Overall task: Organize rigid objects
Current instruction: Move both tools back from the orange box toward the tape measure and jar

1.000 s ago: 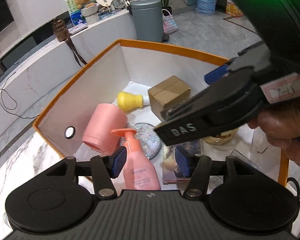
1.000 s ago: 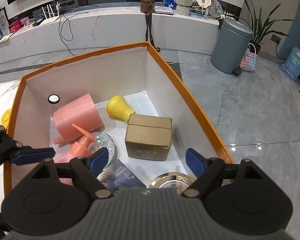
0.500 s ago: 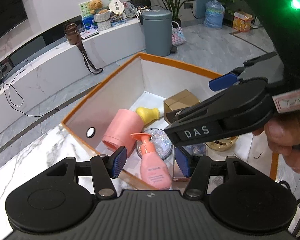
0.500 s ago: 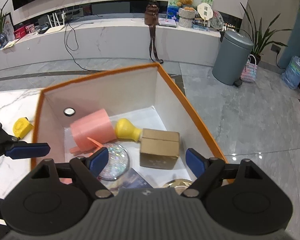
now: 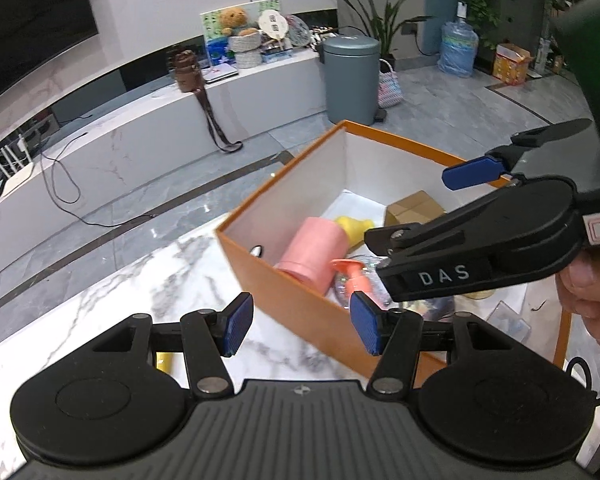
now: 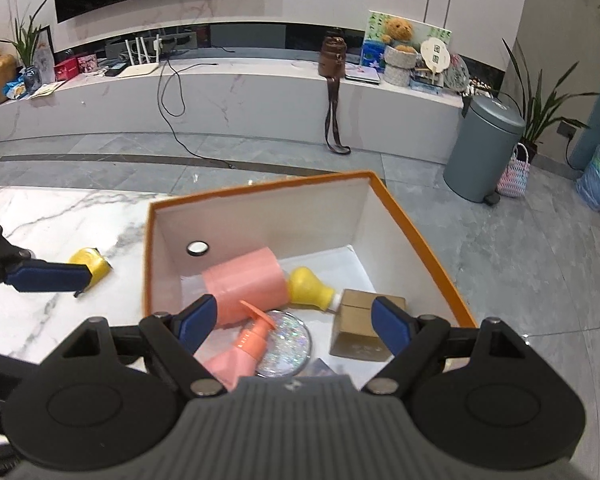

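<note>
Marble table (image 6: 60, 216); yellow tape measure (image 6: 90, 262) beside box (image 6: 432, 256).

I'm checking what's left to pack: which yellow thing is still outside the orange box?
The yellow tape measure, lying on the marble table left of the box. The yellow bulb-shaped object lies inside.

Orange box (image 6: 428, 236) holds pink cylinder (image 6: 246, 284), pump bottle (image 6: 240, 350), yellow bulb (image 6: 308, 282), cardboard carton (image 6: 356, 328).

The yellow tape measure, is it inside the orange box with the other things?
No. The yellow tape measure lies on the marble tabletop, outside the orange box.
</note>
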The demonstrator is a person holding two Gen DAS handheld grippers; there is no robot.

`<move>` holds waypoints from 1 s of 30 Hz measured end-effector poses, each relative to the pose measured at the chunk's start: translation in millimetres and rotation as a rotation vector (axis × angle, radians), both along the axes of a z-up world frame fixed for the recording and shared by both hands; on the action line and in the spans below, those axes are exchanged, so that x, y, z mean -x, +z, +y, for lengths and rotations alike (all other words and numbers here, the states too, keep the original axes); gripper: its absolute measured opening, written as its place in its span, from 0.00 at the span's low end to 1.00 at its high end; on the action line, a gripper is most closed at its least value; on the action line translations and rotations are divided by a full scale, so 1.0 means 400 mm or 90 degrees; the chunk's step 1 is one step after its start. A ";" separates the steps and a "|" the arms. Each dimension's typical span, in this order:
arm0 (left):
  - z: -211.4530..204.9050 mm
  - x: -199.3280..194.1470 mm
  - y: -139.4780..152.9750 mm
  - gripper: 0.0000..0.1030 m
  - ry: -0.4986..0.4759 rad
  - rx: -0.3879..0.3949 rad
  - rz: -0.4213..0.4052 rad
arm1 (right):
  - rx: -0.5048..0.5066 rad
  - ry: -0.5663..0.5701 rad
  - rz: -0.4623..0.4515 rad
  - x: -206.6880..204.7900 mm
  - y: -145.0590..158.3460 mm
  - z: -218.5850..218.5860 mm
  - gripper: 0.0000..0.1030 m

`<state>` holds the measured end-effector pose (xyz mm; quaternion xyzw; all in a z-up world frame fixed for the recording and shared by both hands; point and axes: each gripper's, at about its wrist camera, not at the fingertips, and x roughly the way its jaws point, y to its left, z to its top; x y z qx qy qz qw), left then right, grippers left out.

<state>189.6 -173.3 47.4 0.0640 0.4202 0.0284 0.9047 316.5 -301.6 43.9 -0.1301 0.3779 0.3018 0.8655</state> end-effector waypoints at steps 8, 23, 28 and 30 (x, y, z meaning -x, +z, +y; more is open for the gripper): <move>0.035 0.027 0.032 0.64 0.014 0.002 -0.019 | -0.001 0.016 -0.014 0.038 0.026 0.037 0.81; 0.162 0.111 0.040 0.65 0.058 0.018 -0.029 | 0.015 0.045 -0.033 0.106 0.051 0.101 0.81; 0.231 0.139 0.032 0.65 0.088 0.027 -0.028 | 0.024 0.061 -0.038 0.120 0.049 0.143 0.81; 0.258 0.151 0.027 0.65 0.099 0.030 -0.026 | 0.029 0.068 -0.040 0.127 0.045 0.165 0.81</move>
